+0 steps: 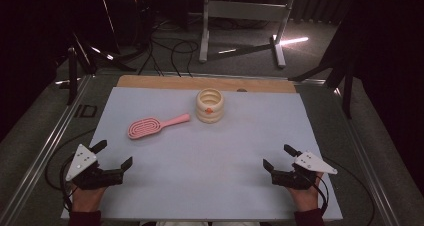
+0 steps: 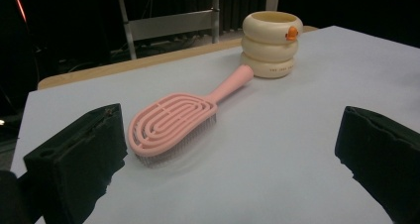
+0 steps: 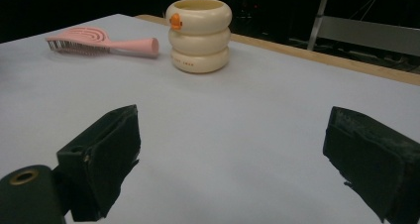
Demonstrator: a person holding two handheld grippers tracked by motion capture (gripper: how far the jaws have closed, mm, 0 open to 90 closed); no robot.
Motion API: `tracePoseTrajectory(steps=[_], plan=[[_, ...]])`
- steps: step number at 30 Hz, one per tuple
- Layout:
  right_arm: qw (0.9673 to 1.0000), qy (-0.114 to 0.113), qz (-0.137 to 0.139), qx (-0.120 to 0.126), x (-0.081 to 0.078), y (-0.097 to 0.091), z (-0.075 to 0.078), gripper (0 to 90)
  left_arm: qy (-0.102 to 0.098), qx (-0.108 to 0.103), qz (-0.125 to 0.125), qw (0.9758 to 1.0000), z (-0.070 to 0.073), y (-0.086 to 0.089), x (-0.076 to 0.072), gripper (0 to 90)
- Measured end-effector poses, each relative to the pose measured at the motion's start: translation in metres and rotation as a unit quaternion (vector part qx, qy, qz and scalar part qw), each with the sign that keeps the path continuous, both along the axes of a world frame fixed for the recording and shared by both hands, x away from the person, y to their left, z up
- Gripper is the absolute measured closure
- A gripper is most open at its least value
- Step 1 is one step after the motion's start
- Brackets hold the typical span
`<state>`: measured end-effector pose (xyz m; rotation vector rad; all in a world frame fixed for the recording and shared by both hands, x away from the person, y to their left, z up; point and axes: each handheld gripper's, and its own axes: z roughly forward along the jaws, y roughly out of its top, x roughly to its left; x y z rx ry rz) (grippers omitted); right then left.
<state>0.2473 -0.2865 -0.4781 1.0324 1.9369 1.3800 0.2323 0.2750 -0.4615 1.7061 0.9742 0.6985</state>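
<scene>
A pink hairbrush (image 1: 152, 125) (image 2: 183, 117) (image 3: 101, 41) lies bristles down on the pale sheet, its handle pointing toward a cream ringed cup (image 1: 209, 105) (image 2: 271, 44) (image 3: 199, 34) with a small orange knob on its side. The cup stands upright at the far middle of the sheet. My left gripper (image 1: 113, 153) (image 2: 230, 154) rests near the front left corner, open, nothing between its jaws. My right gripper (image 1: 278, 157) (image 3: 233, 159) rests near the front right, open and empty as well. A hand holds each gripper from below.
The pale sheet (image 1: 210, 156) covers most of a wooden tabletop (image 1: 165, 82) whose bare strip shows at the far edge. Metal rails (image 1: 47, 146) run along the table's sides. Beyond the table stand a white frame (image 1: 240, 21) and cables on the floor.
</scene>
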Motion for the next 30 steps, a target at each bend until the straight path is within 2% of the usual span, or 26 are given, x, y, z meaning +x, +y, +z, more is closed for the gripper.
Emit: tracePoseTrajectory(steps=[15,30], plan=[[0.9999,0.010,0.001,-0.006,0.0002,0.0002,-0.0046,7.8,0.006,0.000,0.003,1.0000,-0.0011,-0.0013,0.0013,0.0],[0.9999,0.013,0.001,-0.006,0.0004,-0.0006,-0.0052,7.8,0.015,0.011,0.005,0.9998,0.0001,-0.0074,0.0049,0.1]])
